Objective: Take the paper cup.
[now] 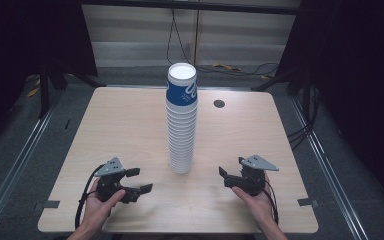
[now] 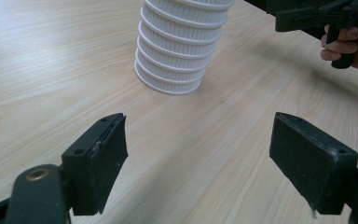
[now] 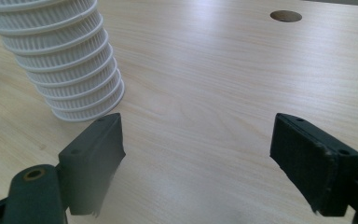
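1. Left gripper: jaws spread wide, nothing between them. Held in the person's left hand just above the table at the near left, jaws aimed toward table centre
2. In the left gripper view bare wood lies between the jaws; the cup stack's base sits ahead of them, apart, no contact
3. Right gripper: jaws also spread wide, holding nothing. Held in the right hand at the near right, jaws pointing left toward the stack
4. In the right gripper view the stack's base is up-left, just beyond the left jaw tip, not between the jaws
5. Cup stack: tall column of nested white ribbed paper cups, top cup with a blue band and white rim. Stands upright at table centre, roughly midway between the two grippers
6. Round cable hole in the tabletop, right of the stack on the far side
7. Cables run along the floor behind the table
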